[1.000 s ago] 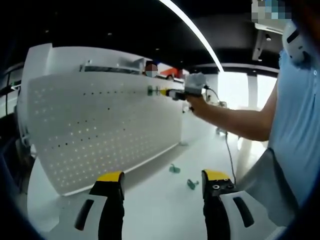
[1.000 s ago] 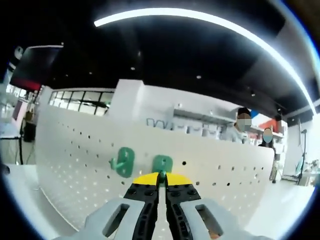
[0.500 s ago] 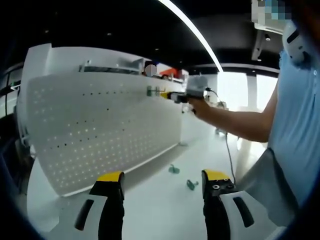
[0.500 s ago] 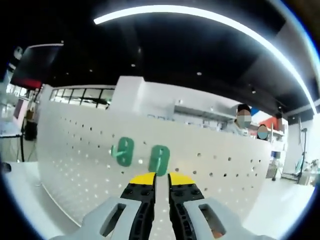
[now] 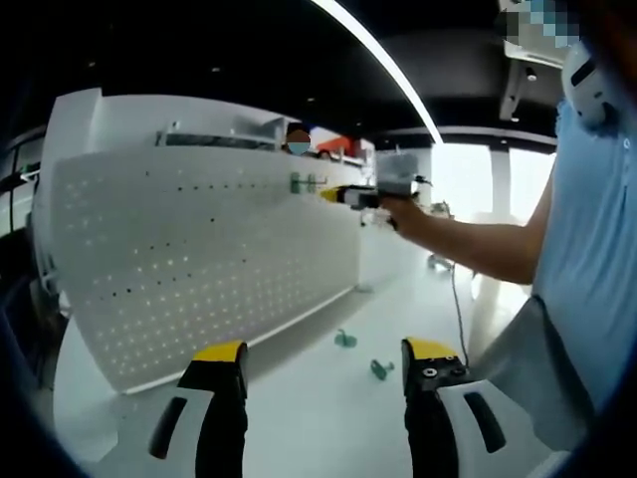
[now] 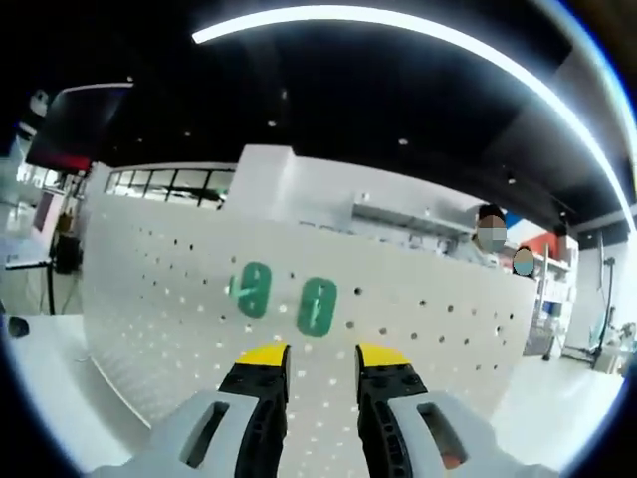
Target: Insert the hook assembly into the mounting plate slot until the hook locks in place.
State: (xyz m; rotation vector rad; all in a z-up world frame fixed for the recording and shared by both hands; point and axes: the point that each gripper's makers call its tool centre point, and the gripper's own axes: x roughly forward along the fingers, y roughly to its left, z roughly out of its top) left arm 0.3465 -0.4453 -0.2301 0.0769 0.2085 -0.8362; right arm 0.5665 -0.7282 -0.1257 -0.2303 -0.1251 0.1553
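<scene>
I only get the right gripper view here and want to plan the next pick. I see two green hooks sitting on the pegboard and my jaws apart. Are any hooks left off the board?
Observer: Yes. The left gripper view shows two loose green hooks lying on the white table in front of the pegboard.
Operator: Is the left gripper holding anything?
Observer: No, the left gripper is open with nothing between its jaws, low over the table.
Operator: Where does my right gripper sit relative to the mounted hooks?
Observer: The right gripper is just off the board beside the two mounted hooks, near its top edge.
</scene>
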